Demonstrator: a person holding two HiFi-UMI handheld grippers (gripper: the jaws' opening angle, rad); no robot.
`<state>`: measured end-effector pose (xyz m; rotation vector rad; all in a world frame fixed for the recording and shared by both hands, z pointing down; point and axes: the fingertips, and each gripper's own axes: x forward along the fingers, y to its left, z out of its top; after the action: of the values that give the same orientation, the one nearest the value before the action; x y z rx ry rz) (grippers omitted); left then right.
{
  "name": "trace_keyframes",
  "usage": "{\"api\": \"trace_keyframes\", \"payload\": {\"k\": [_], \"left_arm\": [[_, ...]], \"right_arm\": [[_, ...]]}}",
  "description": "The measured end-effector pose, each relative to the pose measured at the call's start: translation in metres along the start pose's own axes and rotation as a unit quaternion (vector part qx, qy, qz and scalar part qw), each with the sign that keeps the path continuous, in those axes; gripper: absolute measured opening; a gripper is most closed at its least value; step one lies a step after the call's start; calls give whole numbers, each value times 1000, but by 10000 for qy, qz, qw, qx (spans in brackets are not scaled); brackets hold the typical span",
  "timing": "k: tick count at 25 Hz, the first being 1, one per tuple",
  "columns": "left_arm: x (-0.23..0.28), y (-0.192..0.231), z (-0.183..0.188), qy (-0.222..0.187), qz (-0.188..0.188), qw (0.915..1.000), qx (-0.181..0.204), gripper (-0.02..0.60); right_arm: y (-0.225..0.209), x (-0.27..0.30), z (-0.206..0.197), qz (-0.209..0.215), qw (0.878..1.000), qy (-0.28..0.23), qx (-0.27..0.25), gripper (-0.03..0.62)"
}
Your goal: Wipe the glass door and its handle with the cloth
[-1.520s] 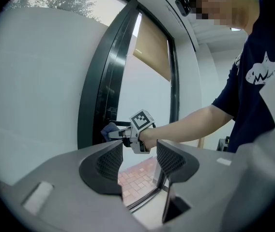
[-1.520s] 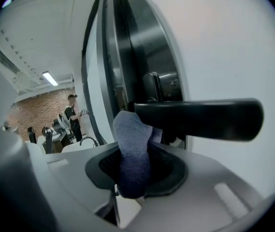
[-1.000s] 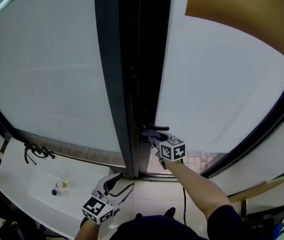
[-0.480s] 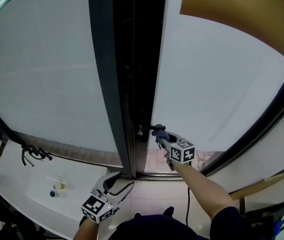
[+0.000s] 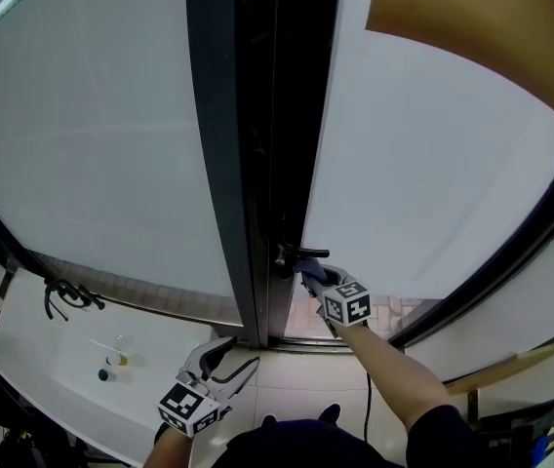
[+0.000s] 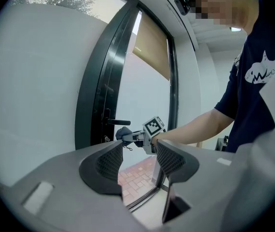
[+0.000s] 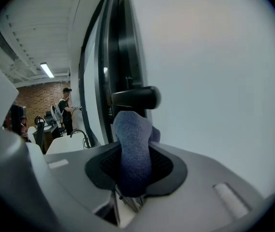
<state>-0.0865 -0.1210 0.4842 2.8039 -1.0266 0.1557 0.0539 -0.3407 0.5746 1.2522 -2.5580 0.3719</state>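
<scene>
Grey moulded plastic nearest: left gripper (image 6: pixel 138 161) low beside the body, jaws spread wide, nothing between them, pointing toward the door. Off to its left, a white table (image 5: pixel 43 349) with a tangle of black cable (image 5: pixel 67 295) and two small bottles (image 5: pixel 118 360). Farther out, a bare forearm (image 5: pixel 394 364) stretched forward to the right gripper (image 7: pixel 136 167), jaws pinching a blue-grey knit cloth (image 7: pixel 130 134). Bulges up past the pads in a rounded wad and sits right under the black lever handle (image 7: pixel 136 98); touching or just short of it, cannot tell. Handle jutting sideways from the dark door frame (image 5: pixel 220 164), at the edge of the frosted glass door (image 5: pixel 433 164). Low behind the glass, a strip of brick paving (image 5: pixel 394 310); high up, a brown blind (image 5: pixel 482 27). Farthest back in the right gripper view, a brick wall (image 7: pixel 31 98), a ceiling light (image 7: pixel 46 70) and a standing person (image 7: pixel 66 108) with a backpack.
</scene>
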Motion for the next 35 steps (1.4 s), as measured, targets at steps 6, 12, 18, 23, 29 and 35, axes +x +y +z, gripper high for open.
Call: {"api": "trace_keyframes", "payload": {"k": [6,12,18,23,29,35], "left_arm": [[-2,2,2,-52,70,10000,-10,215],[-6,7,-1,-30,172,9998,-85,215],[-1,4,1,-62,95,9999,-60,215],[7,-3,0,-47,-55,10000,-11,215],[10,-5,2,-31,-85,10000,27,215],[10,-5,4,-29,-84,10000,42,215]], "right_arm": [[34,44,25,122,9992,228,-319,101],[32,44,39,156,9998,93,82,101],[20,22,39,139,9996,-104,212,100],[2,-2,34,12,9997,-151,213,100],[-16,-27,29,-138,9992,-233,286,100],[-29,-46,18,-277,9974,-355,570,100]]}}
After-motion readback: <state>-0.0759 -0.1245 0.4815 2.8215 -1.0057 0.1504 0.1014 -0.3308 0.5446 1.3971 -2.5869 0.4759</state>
